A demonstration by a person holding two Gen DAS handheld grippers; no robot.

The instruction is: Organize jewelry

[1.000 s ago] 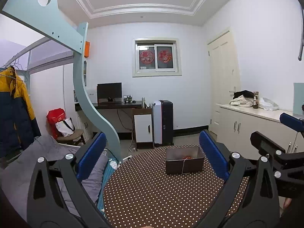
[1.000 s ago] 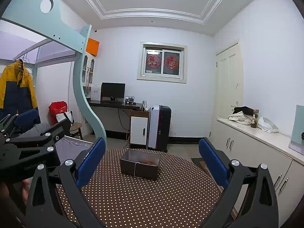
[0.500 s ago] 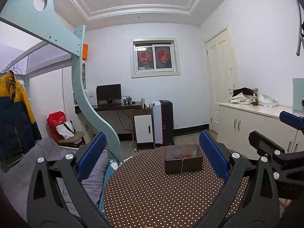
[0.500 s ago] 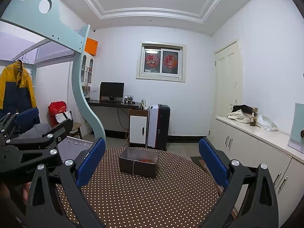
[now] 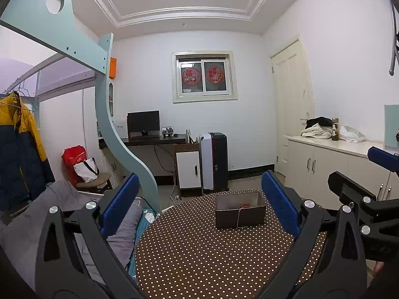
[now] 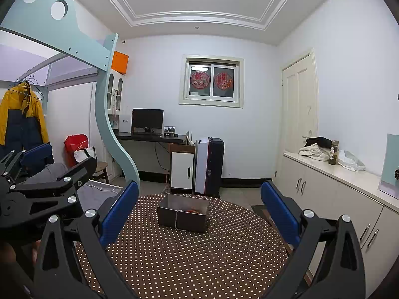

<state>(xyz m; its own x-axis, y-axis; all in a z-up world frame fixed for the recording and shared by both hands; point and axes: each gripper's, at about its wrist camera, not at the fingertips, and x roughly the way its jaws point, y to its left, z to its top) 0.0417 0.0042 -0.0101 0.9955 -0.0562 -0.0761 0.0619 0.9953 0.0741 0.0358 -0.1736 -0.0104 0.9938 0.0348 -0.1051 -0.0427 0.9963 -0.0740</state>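
A dark metal box point(image 5: 240, 212) stands on the far part of a round table with a brown polka-dot cloth point(image 5: 204, 256). Something red lies inside it, and a thin chain point(image 5: 239, 218) hangs over its front wall. The box also shows in the right wrist view point(image 6: 183, 214), with the chain point(image 6: 177, 220) on its front. My left gripper point(image 5: 199, 206) is open and empty, held above the near table. My right gripper point(image 6: 199, 209) is open and empty too, beside the left one. Each gripper shows at the edge of the other's view.
A bed with grey bedding point(image 5: 49, 211) and a pale blue loft frame point(image 5: 119, 144) lie left of the table. White cabinets point(image 6: 336, 194) run along the right wall. A desk, a small cabinet and a suitcase point(image 6: 209, 164) stand at the back wall.
Both views have tilted and shifted slightly; the box sits a little lower in the left wrist view. Both grippers stay open and empty.
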